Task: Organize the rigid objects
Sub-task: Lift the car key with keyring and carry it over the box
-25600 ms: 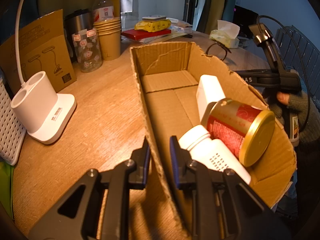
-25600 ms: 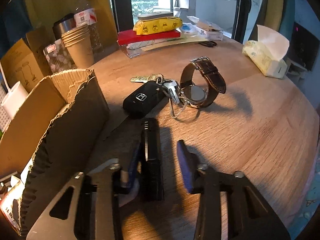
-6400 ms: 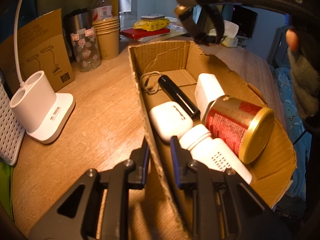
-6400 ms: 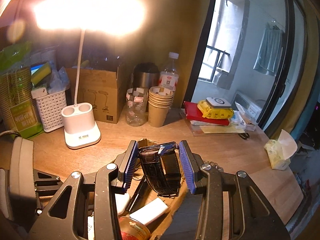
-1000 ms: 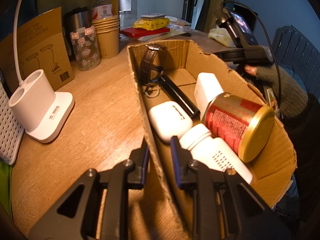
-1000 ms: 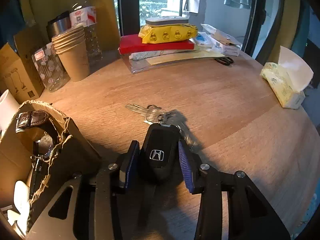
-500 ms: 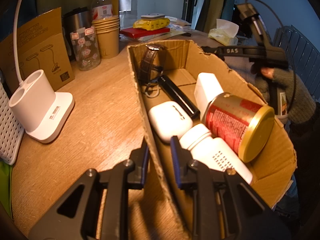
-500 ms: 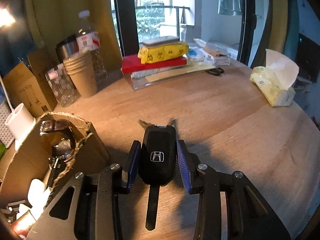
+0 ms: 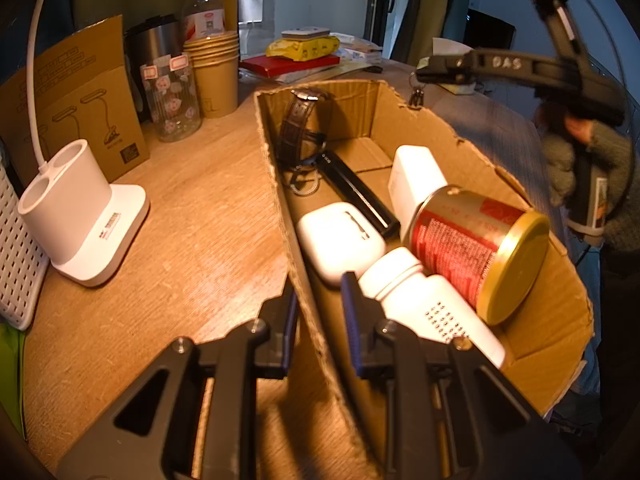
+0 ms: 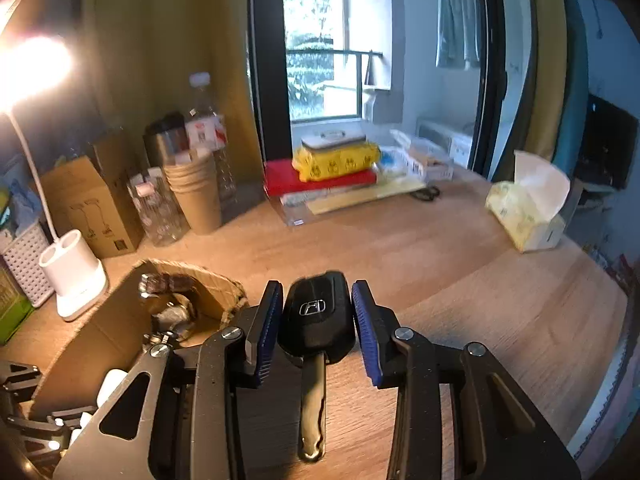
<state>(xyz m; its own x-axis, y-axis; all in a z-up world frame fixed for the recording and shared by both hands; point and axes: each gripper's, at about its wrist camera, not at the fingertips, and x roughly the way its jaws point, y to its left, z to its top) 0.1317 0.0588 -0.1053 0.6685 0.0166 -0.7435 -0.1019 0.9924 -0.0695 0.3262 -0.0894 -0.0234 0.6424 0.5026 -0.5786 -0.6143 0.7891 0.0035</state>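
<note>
Down at the left wrist, the left gripper [image 9: 318, 304] pinches the near wall of the cardboard box [image 9: 536, 304], which sits on the wooden table [image 9: 192, 216]. Inside lie a watch [image 9: 300, 136], a black flashlight [image 9: 356, 192], a white case [image 9: 340, 236], a pill bottle [image 9: 432, 304] and a red tin [image 9: 472, 240].

From the right wrist, the right gripper [image 10: 317, 320] clamps a car key [image 10: 316, 316], held aloft just beside the box's far end.

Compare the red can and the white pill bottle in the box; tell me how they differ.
The red can is printed red with a gold end cap; the white pill bottle is plain white with a dot pattern. The can looks wider and rests partly on top of the bottle, which lies lower. Both lie tipped over in the cardboard box.
</note>
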